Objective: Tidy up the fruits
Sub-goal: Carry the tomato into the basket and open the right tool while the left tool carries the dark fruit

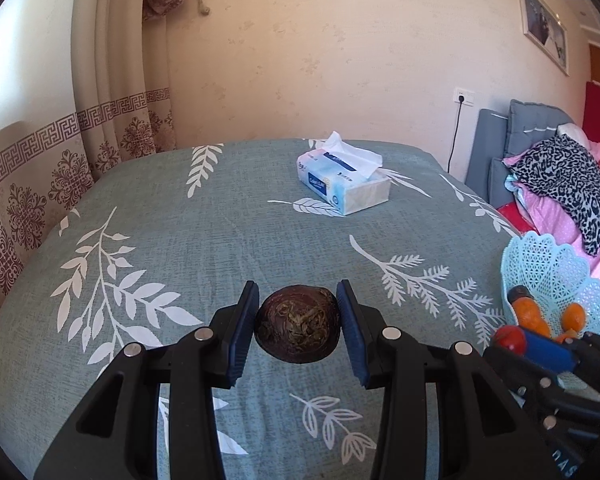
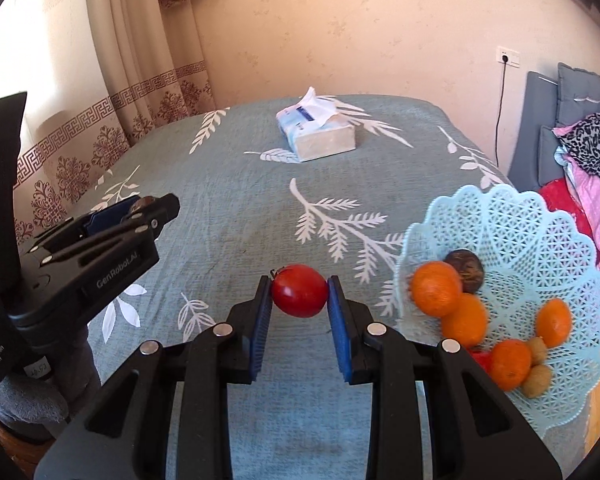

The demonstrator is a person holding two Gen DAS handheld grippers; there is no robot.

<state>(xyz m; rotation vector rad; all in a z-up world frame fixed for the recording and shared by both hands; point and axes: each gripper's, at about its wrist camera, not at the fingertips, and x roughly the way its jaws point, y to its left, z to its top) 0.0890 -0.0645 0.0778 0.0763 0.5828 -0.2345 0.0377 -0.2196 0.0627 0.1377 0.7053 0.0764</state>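
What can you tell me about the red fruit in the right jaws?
The red fruit is small, round, smooth and glossy, with a dark stem stub at its upper left. The blue pads of the right gripper press on its two sides and hold it above the leaf-patterned cloth, left of the lacy blue basket.

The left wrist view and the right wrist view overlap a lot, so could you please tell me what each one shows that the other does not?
Only the left wrist view shows the framed picture on the wall and the face of the dark brown wrinkled fruit clamped in the left gripper.

Only the right wrist view shows the pale blue lattice plastic basket's full contents: four oranges, another dark fruit, small tan fruits.

Both show the right gripper clamping the round red fruit, the tissue pack and the leaf-patterned teal cloth.
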